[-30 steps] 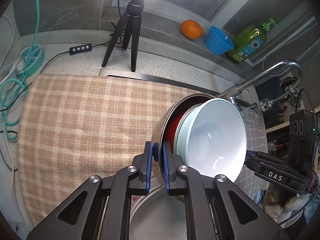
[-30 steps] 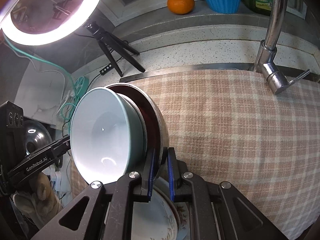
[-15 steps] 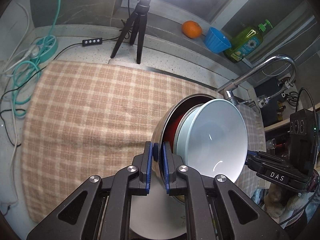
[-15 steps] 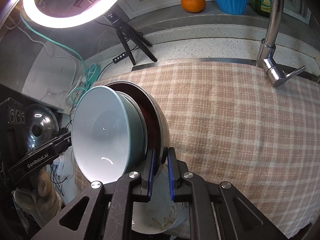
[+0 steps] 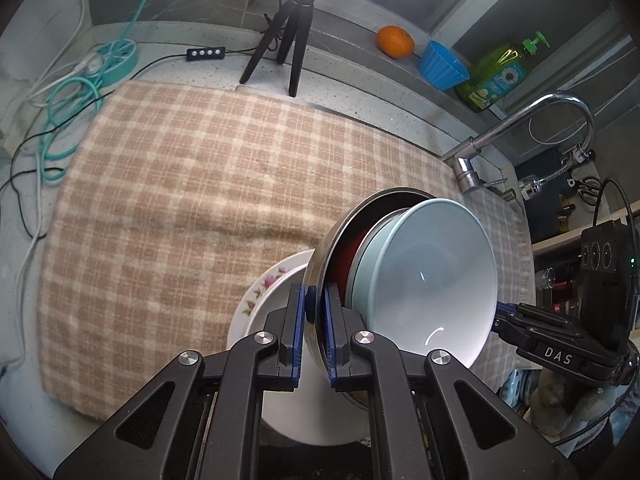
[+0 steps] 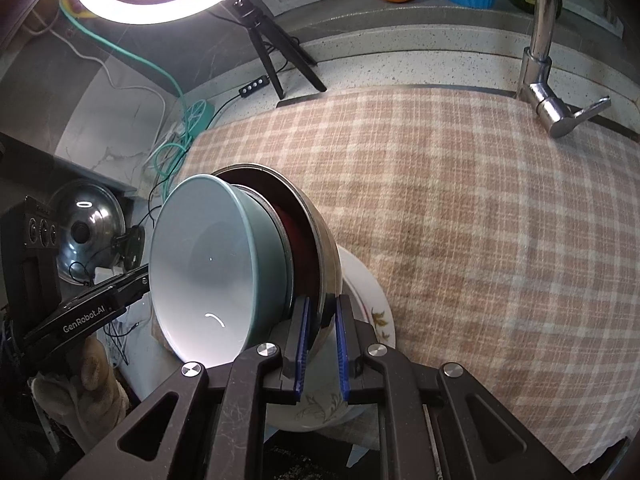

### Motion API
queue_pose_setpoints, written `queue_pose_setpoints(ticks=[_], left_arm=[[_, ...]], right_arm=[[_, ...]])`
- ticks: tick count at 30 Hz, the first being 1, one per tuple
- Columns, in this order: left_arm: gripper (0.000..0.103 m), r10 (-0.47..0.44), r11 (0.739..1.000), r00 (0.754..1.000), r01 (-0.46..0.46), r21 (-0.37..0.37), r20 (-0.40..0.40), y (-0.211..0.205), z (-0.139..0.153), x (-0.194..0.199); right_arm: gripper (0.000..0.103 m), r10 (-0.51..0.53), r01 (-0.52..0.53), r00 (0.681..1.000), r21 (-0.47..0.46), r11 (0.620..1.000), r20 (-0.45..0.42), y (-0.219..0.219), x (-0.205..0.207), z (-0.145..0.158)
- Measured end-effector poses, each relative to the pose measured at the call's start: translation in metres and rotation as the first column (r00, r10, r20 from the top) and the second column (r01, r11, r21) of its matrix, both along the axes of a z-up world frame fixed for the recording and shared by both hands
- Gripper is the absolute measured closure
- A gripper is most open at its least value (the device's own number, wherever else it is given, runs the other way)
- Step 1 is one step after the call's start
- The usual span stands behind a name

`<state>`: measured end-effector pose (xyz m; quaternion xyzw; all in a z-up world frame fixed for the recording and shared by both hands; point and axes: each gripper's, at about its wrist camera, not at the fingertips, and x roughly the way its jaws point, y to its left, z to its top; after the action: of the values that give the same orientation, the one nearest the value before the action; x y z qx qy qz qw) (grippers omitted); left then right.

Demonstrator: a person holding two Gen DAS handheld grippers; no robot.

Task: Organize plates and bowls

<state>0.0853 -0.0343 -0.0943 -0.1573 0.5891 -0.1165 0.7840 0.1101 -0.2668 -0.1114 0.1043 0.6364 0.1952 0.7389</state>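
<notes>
Setting: kitchen counter around a sink, covered by a beige and white checked cloth (image 5: 192,200) that gives the crockery a soft landing place.
Far left clutter: one coiled teal cable (image 5: 64,120) and one black tripod (image 5: 288,32), standing behind the cloth, well apart from the work.
Floral plate: one white ceramic plate with flower print (image 5: 264,292) lies at the cloth's near edge, directly below the held stack; probably the base for what comes down.
Left gripper (image 5: 316,340): jaws nearly together, pinching the rim of the round stainless steel bowl (image 5: 324,264) on one side.
Nested stack: the steel bowl is tilted on edge, with something red (image 5: 352,248) inside it and one pale teal ceramic bowl with white interior (image 5: 424,280) innermost; whether the red piece is a bowl or a plate cannot be told.
Right gripper (image 6: 322,340): jaws nearly together on the steel rim at the opposite side, so both tools share the load and keep the nest from slipping out.
Back ledge: one orange (image 5: 395,41), one blue fluted cup (image 5: 442,66), one green soap bottle (image 5: 496,80).
Right edge: one chrome tap (image 5: 520,128).
</notes>
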Motion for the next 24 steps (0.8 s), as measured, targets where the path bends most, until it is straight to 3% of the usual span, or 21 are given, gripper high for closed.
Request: queue_pose_setpoints(ticks=[24], left_arm=[[0.096, 0.029, 1.0, 0.998, -0.028, 0.005, -0.053, 0.002, -0.015, -0.035]], right_arm=[[0.091, 0.025, -0.022, 0.995, 0.032, 0.999, -0.094, -0.002, -0.037, -0.024]])
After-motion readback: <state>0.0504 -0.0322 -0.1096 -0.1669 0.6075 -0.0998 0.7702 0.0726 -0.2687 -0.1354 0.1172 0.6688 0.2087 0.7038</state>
